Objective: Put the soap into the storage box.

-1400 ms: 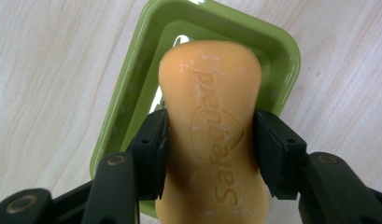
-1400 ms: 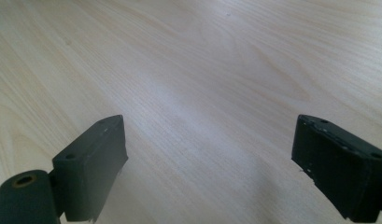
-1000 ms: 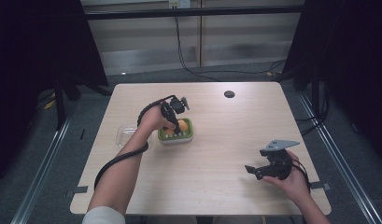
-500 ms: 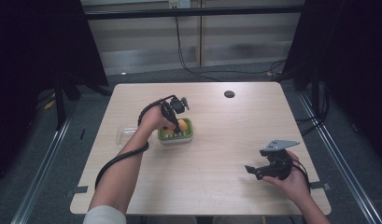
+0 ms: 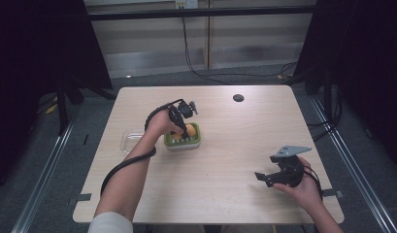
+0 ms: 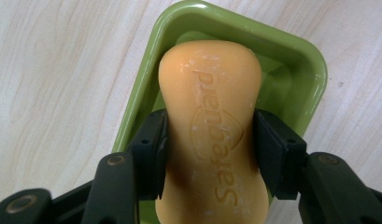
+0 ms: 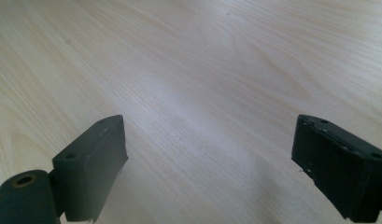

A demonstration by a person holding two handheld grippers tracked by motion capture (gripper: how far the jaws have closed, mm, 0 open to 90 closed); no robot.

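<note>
One orange soap bar point(image 6: 212, 135) sits pinched in your left claw point(image 6: 209, 149), over the green dish point(image 6: 296, 70) mid-desk point(image 5: 225, 204). Your right claw point(image 5: 268, 178) hangs spread wide, empty, near the desk's right edge.

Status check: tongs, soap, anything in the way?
Left tongs shut on orange soap bar, over green soap dish. Right tongs open over bare table. Clear lid beside dish, not blocking.
</note>
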